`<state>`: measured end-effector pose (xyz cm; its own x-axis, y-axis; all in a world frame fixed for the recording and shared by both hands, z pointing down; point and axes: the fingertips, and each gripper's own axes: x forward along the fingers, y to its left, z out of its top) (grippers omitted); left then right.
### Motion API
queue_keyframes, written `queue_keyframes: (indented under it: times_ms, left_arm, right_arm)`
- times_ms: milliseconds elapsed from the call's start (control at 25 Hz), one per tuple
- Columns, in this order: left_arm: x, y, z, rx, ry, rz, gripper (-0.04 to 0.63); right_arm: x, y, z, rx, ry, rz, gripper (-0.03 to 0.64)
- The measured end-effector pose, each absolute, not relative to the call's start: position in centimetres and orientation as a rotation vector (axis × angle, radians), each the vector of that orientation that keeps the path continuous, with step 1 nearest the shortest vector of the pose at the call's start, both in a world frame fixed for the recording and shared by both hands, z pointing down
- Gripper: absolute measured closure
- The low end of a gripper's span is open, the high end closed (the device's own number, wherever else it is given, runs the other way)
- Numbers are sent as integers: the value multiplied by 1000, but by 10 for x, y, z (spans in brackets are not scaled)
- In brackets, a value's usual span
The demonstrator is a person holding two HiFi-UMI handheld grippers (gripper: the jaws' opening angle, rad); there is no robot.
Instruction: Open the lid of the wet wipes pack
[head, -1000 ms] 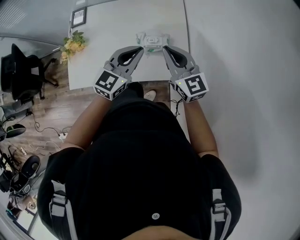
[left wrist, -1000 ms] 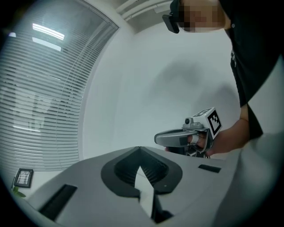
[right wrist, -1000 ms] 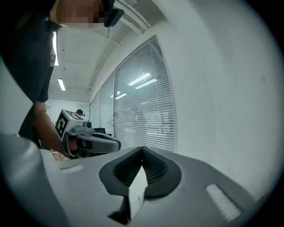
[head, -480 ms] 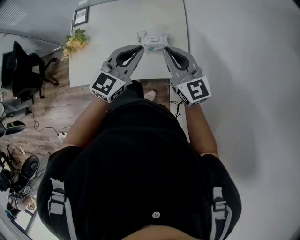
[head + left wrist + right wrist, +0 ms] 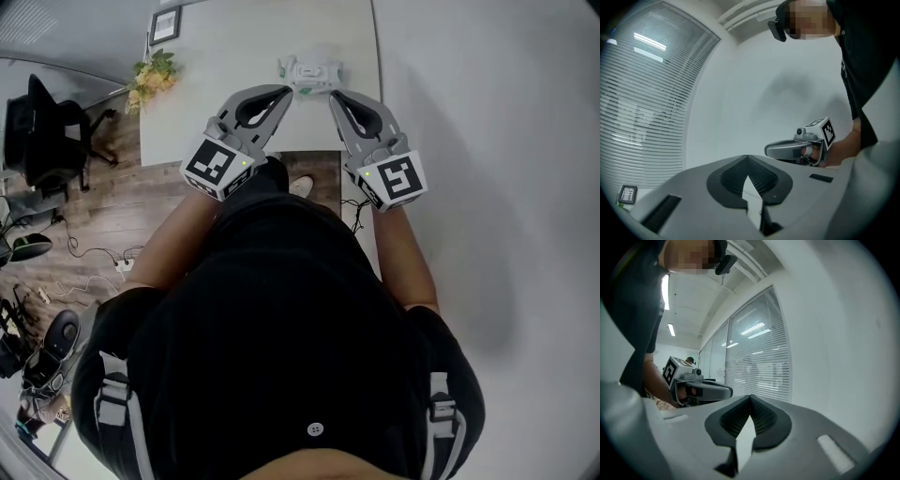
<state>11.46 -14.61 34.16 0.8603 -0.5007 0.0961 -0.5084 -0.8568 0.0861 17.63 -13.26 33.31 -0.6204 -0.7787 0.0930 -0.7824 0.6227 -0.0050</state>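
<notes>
The wet wipes pack is a white pack with a pale green lid, lying on the white table near its front edge. In the head view my left gripper is shut, its tips just left of and in front of the pack. My right gripper is shut too, its tips just right of and in front of it. Neither holds anything. Both gripper views look level over the pack and do not show it. The left gripper sees the right one beside it; the right gripper sees the left one.
A bunch of yellow flowers and a small picture frame sit at the table's left end. A black office chair and cables lie on the wooden floor to the left. A white wall runs along the right.
Both grippers have risen a little in front of the pack, still shut. The pack has not moved on the table.
</notes>
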Motion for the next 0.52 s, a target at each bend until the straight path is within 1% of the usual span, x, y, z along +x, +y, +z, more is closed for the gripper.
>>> queue_keyframes:
  times_ms: [520]
  left_arm:
    - [112,-142,335,2908,-801,112,588]
  right_arm:
    - [172,-127,331,1325,-2730,56,604]
